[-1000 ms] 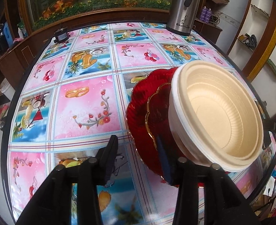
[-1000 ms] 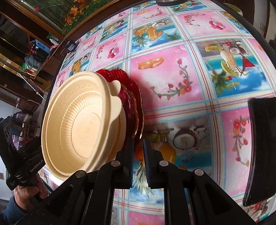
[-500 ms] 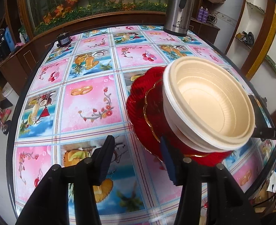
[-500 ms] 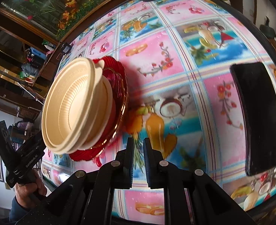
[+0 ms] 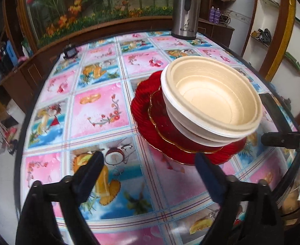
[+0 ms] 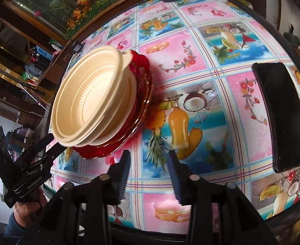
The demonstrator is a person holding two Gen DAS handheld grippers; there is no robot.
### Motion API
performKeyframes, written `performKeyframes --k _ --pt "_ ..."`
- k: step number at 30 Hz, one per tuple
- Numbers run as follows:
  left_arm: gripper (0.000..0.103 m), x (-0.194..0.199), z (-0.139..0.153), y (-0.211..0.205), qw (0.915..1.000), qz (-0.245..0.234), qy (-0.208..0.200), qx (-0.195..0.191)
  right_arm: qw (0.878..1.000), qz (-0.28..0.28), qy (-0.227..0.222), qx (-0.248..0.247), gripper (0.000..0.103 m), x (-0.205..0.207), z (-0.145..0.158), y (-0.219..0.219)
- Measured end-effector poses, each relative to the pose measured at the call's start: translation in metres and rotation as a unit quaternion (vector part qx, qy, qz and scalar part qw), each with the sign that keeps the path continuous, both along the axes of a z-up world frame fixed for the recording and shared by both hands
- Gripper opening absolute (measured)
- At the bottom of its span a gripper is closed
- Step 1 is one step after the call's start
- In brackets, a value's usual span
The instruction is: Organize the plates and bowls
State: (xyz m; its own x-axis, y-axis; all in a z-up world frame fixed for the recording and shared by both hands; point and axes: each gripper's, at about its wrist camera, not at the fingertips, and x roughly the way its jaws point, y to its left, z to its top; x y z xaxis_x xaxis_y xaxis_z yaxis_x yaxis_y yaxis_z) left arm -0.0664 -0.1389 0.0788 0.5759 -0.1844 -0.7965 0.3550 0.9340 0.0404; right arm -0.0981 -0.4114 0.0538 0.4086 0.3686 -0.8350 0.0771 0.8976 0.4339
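A stack stands on the table: nested cream bowls (image 5: 215, 100) on a small gold-rimmed red plate (image 5: 160, 114), on a larger red plate (image 5: 141, 102). The bowls (image 6: 88, 100) and the red plates (image 6: 141, 77) also show in the right wrist view. My left gripper (image 5: 148, 163) is open and empty, just in front of the stack, not touching it. My right gripper (image 6: 148, 165) is open and empty, beside the stack's right edge. The left gripper's body (image 6: 27, 163) shows in the right wrist view, and the right gripper's tip (image 5: 284, 140) in the left wrist view.
The round table (image 5: 101, 110) has a pink and blue patterned cloth. A steel thermos (image 5: 184, 20) stands at the far edge. A black phone (image 6: 282, 114) lies right of the stack. A small dark object (image 5: 70, 51) sits at the far left rim.
The tilted stack has come down flat onto the table. My right gripper, shut before, has opened. My left gripper has opened wider and pulled back from the plates.
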Motion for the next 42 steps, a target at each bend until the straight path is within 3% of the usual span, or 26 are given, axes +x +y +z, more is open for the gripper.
performKeyframes --k 6,10,24,27,32,37,42 --pt "0.097 -0.007 0.008 -0.006 0.9987 0.000 -0.025 0.045 0.999 0.012 -0.030 -0.038 0.066 -0.009 0.011 0.012" --pt "0.097 -0.006 0.009 -0.004 0.9994 -0.007 -0.008 0.033 0.998 0.018 -0.038 -0.049 0.075 -0.012 0.013 0.016" --pt "0.103 -0.022 0.042 -0.002 0.9985 -0.009 -0.044 0.032 0.995 0.024 -0.072 -0.057 0.082 -0.016 0.026 0.024" --pt "0.103 -0.016 0.043 -0.007 0.9975 0.002 -0.032 0.062 0.995 0.024 -0.082 -0.055 0.086 -0.018 0.030 0.025" --pt "0.103 -0.020 0.052 -0.007 0.9963 0.005 -0.057 0.063 0.995 0.029 -0.085 -0.052 0.087 -0.018 0.031 0.026" --pt "0.103 -0.026 0.057 -0.015 0.9852 0.029 -0.115 0.124 0.994 0.032 -0.091 -0.054 0.087 -0.016 0.034 0.026" --pt "0.103 -0.027 0.054 -0.021 0.9842 0.014 -0.117 0.132 0.994 0.032 -0.088 -0.050 0.087 -0.014 0.034 0.025"
